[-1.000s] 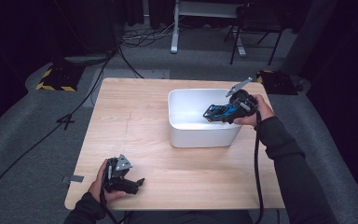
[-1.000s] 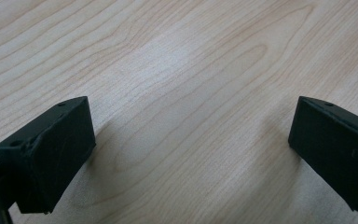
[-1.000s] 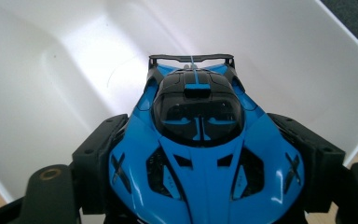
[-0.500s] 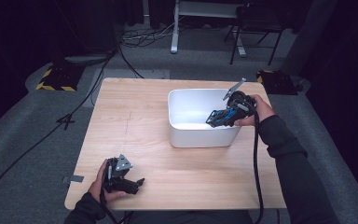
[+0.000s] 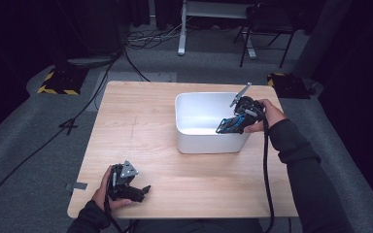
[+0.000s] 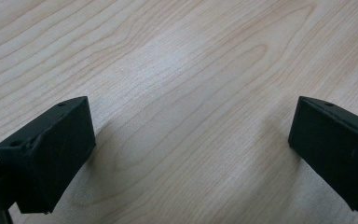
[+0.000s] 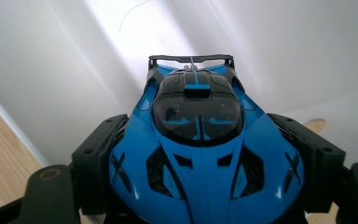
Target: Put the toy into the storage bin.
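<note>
A blue toy car (image 7: 198,154) with a black canopy and rear wing sits clamped between the jaws of my right gripper (image 7: 200,168). In the high view the right gripper (image 5: 229,124) holds the blue toy car (image 5: 231,123) over the right side of a white bin (image 5: 194,141), tilted down into it. The bin's white inner wall (image 7: 98,56) lies just behind the car. My left gripper (image 5: 143,191) rests near the table's front left edge. Its jaws stand wide apart over bare wood, with nothing between its fingers (image 6: 51,154).
The wooden table (image 5: 141,126) carries the bin at its right centre. Beyond the table lie grey floor, cables (image 5: 77,116), a yellow-black striped block (image 5: 56,82) and chair and desk legs (image 5: 182,29).
My right gripper has drawn back a little toward the bin's right rim with the car held in it. The left gripper has not moved.
</note>
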Demonstrator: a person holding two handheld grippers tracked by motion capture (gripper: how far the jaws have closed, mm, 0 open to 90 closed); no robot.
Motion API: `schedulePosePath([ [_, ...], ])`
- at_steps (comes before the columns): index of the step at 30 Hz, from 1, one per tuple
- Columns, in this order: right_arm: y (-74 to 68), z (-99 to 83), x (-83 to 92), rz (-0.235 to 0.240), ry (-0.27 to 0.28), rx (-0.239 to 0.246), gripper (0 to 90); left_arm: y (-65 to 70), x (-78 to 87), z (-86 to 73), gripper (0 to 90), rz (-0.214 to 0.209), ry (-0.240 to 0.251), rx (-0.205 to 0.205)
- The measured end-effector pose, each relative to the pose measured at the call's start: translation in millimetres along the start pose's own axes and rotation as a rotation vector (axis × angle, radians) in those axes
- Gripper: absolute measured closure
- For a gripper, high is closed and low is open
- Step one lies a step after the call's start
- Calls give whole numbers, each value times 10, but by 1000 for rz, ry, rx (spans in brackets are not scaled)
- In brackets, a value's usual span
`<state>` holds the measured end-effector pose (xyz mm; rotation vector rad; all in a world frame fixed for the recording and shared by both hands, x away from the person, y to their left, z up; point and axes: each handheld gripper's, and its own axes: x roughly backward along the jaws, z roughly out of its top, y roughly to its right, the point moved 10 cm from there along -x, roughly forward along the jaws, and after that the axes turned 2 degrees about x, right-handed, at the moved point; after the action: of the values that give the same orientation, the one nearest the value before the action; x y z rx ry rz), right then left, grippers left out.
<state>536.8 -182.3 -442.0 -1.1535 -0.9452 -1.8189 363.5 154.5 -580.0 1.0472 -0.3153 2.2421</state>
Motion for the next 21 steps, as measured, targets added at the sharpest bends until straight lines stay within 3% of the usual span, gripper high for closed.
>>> schedulePosePath([
  [11,24,-62,22,-15,-39,5,241,1,0,-1,6,0,0,0],
  [15,22,-82,25,-9,-43,-17,241,0,0,0,6,0,0,0],
  [21,-4,-159,24,5,-77,-6,238,0,0,0,6,0,0,0],
])
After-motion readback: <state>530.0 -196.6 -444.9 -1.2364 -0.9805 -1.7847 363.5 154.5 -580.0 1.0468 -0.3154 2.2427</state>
